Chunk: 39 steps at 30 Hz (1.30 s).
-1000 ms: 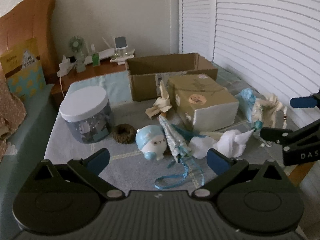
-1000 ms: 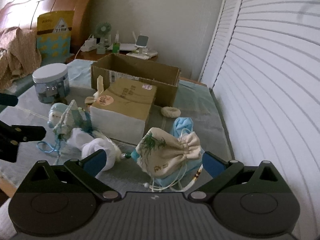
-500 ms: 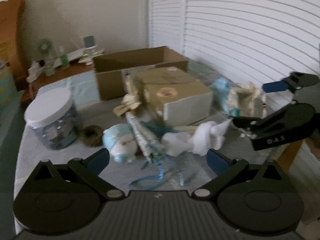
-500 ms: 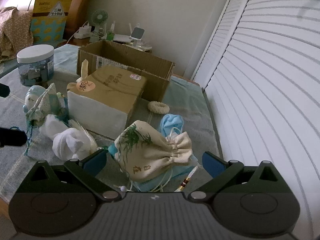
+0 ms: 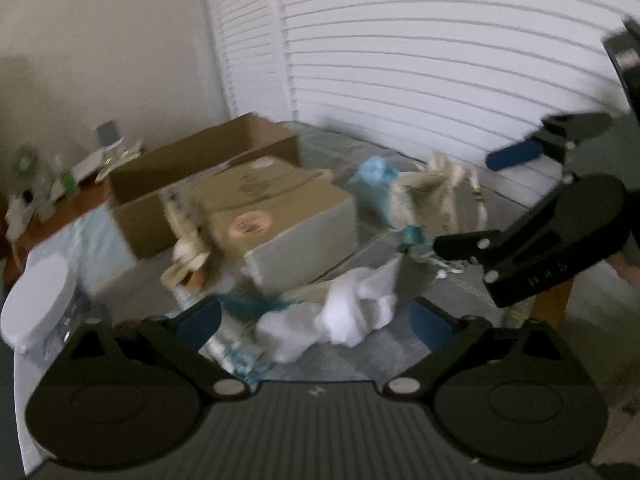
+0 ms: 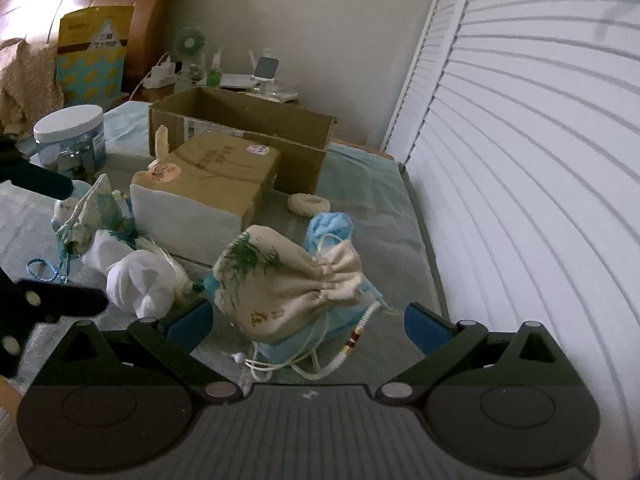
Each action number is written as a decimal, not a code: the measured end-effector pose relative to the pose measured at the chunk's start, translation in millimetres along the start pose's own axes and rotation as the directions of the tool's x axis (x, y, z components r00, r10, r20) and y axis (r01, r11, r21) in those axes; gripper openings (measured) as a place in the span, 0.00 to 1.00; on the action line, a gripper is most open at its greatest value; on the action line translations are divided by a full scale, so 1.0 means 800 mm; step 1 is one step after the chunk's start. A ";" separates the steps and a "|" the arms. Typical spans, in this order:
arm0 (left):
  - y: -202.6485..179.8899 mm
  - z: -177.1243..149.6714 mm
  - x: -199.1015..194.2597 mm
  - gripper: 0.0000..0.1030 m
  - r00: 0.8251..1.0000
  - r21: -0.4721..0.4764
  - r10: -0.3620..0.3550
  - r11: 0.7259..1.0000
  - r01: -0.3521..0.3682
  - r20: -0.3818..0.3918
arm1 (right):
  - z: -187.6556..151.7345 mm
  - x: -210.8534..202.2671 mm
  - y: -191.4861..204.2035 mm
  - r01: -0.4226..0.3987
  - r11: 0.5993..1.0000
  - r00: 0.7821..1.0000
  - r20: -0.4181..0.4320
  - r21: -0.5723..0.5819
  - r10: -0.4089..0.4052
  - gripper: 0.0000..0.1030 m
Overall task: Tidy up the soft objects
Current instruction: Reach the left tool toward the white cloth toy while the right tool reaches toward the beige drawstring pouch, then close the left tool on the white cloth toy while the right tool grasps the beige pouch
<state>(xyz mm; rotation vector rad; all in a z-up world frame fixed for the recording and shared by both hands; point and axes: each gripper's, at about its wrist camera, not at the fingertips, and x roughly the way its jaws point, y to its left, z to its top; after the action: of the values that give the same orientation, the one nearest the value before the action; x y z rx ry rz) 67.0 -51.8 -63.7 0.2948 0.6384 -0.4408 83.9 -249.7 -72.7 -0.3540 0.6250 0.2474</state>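
Observation:
A white soft cloth bundle [image 5: 352, 312] lies on the bedspread between the fingers of my left gripper [image 5: 314, 321]. Its jaws are closing, but the pads stand apart from the cloth. A cream drawstring pouch [image 6: 288, 280] with a green print rests on a blue face mask [image 6: 332, 228], just ahead of my open right gripper [image 6: 308, 322]. In the left wrist view the right gripper [image 5: 492, 200] hangs open over that pouch [image 5: 432, 196]. From the right wrist view the left gripper [image 6: 88, 244] shows at the left edge beside the white bundle [image 6: 140, 280].
An open cardboard box [image 6: 240, 128] stands at the back, a closed tan box [image 6: 208, 184] in front of it. A cream ring [image 6: 308, 204], a patterned pouch with blue cord [image 6: 88, 208] and a white-lidded jar [image 6: 72, 140] also lie about. Slatted doors [image 6: 520, 160] run along the right.
The left gripper has swung right and rolled, coming closer so the white bundle now sits between its fingers. The right gripper has barely shifted over the pouch.

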 end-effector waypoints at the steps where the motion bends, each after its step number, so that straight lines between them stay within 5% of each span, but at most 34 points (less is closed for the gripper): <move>1: -0.006 0.001 0.003 0.92 1.000 0.025 -0.006 1.000 0.006 0.000 | -0.001 -0.001 -0.002 0.000 1.000 1.000 0.001 0.006 0.000 1.00; 3: -0.018 0.001 0.011 0.88 1.000 0.082 -0.026 0.996 0.026 0.002 | -0.002 -0.003 -0.007 0.001 1.000 1.000 0.001 0.016 -0.001 1.00; 7: -0.030 -0.001 0.032 0.60 0.998 0.114 -0.053 0.992 0.057 -0.035 | -0.005 -0.008 -0.014 0.008 0.999 1.000 -0.002 0.032 -0.008 1.00; 10: -0.032 -0.002 0.041 0.58 0.998 0.117 -0.049 0.992 0.054 -0.046 | -0.006 -0.010 -0.016 0.012 0.999 1.000 -0.002 0.035 -0.012 1.00; 13: -0.032 -0.003 0.045 0.42 0.998 0.119 -0.026 0.992 0.032 -0.053 | -0.006 -0.011 -0.017 0.006 0.999 1.000 -0.002 0.040 -0.006 1.00; 31: 0.016 0.000 -0.012 0.40 0.999 0.034 -0.016 0.999 0.017 -0.048 | 0.007 -0.001 0.023 -0.029 0.994 0.999 0.023 -0.106 0.032 1.00; 39: 0.022 0.000 -0.016 0.40 0.998 0.010 -0.033 0.999 0.033 -0.045 | 0.003 0.025 0.035 0.053 0.971 0.999 0.014 -0.233 -0.051 1.00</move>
<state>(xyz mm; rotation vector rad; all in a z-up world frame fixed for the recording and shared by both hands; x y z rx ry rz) 66.3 -32.7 -53.3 0.3050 0.6858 -0.4701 91.4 -221.1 -90.1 -0.5948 0.5796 0.2726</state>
